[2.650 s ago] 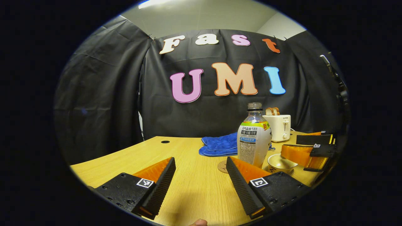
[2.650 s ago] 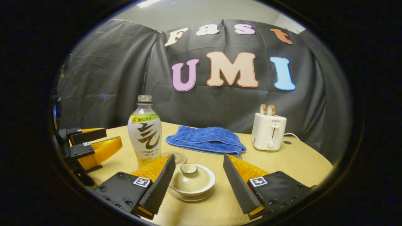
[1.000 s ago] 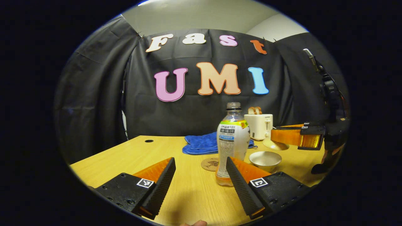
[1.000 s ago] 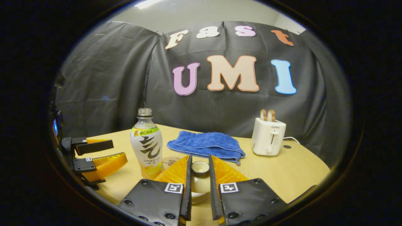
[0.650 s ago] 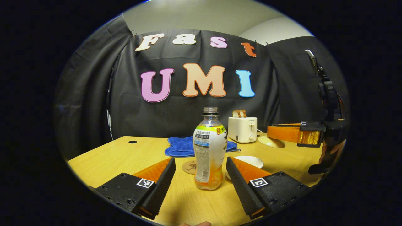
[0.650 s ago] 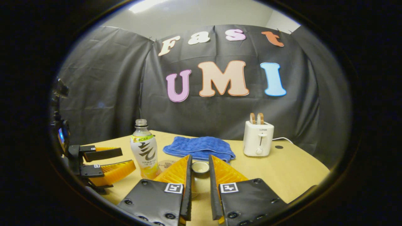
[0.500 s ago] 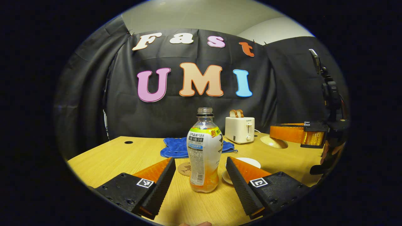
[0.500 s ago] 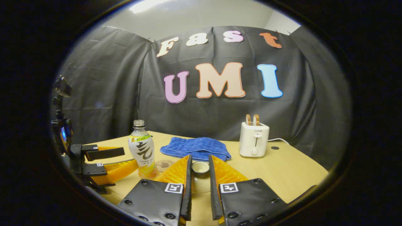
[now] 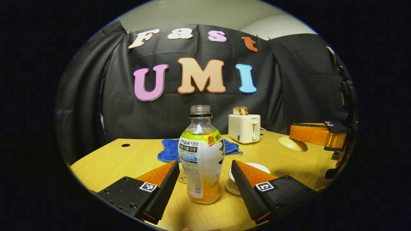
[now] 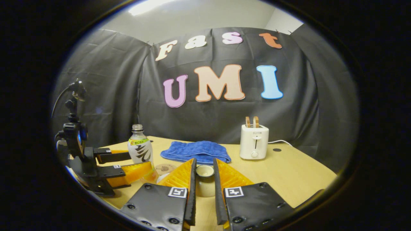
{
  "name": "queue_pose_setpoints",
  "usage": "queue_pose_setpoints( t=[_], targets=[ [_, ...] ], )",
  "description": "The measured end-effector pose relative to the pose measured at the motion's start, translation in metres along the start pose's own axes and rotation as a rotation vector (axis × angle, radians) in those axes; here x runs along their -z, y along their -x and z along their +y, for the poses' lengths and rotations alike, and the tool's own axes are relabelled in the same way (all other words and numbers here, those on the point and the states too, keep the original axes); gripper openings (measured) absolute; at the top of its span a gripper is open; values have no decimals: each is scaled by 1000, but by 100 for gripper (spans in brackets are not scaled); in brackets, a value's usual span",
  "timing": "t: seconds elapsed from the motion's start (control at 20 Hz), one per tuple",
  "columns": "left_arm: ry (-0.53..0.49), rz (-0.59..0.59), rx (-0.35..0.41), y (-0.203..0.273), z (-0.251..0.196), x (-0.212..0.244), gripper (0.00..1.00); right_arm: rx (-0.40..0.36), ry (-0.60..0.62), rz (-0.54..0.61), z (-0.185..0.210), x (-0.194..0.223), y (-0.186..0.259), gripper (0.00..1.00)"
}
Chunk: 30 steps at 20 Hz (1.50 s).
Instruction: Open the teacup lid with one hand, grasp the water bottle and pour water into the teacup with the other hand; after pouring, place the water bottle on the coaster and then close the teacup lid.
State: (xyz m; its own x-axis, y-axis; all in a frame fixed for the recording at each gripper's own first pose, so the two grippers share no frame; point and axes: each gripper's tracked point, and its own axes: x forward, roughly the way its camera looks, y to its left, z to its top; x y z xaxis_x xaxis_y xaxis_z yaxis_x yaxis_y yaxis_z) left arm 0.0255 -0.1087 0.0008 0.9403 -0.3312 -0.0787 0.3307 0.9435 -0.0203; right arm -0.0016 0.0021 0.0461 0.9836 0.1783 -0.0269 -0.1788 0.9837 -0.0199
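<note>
Lid [image 10: 205, 179] clamped — bottle [image 9: 201, 154] between fingers

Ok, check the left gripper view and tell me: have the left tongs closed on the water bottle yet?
No: the left tongs stand open, a gap showing on each side of the upright water bottle.

The left gripper [image 9: 204, 179] has its fingers spread wide, one on each side of the water bottle [image 9: 201, 159], and neither touches it. The bottle stands upright and uncapped on the wooden tabletop [image 9: 128, 160] with orange liquid in its base. Partly hidden behind the bottle lie a coaster [image 9: 182, 177] and a blue cloth [image 9: 168, 150]. The open teacup [image 9: 257, 167] sits on its saucer just right of the bottle. A white toaster [image 9: 244, 128] stands toward the far edge. At the right edge the right gripper [image 9: 316, 134] holds the lid [image 9: 292, 143] above the table.
</note>
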Motion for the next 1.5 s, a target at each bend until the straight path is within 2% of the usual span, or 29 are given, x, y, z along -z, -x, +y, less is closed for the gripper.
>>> queue_pose_setpoints(
  t=[0.2, 0.4, 0.5, 0.7, 1.05, 1.25, 1.5],
  targets=[
    [6, 38, -15, -6, 2, 8, 93, 13, -4, -3, -9, -1, 3, 27],
    [-15, 49, -39, -10, 6, 10, 81, 19, -8, -5, -16, -2, 7, 27],
    [-28, 51, -49, -11, 6, 10, 70, 21, -8, -7, -19, -1, 10, 29],
    [-85, 67, -83, -11, 12, 12, 62, 17, -13, -2, -20, 2, 13, 29],
    [-273, 73, -127, -11, 31, 1, 62, 18, -14, 5, -23, 5, 16, 28],
    [-459, 100, -156, -13, 48, -3, 63, 22, -10, 8, -23, 6, 18, 28],
    [-667, 116, -129, -17, 50, -1, 61, 18, -6, 27, -23, 14, 16, 27]
  ],
)
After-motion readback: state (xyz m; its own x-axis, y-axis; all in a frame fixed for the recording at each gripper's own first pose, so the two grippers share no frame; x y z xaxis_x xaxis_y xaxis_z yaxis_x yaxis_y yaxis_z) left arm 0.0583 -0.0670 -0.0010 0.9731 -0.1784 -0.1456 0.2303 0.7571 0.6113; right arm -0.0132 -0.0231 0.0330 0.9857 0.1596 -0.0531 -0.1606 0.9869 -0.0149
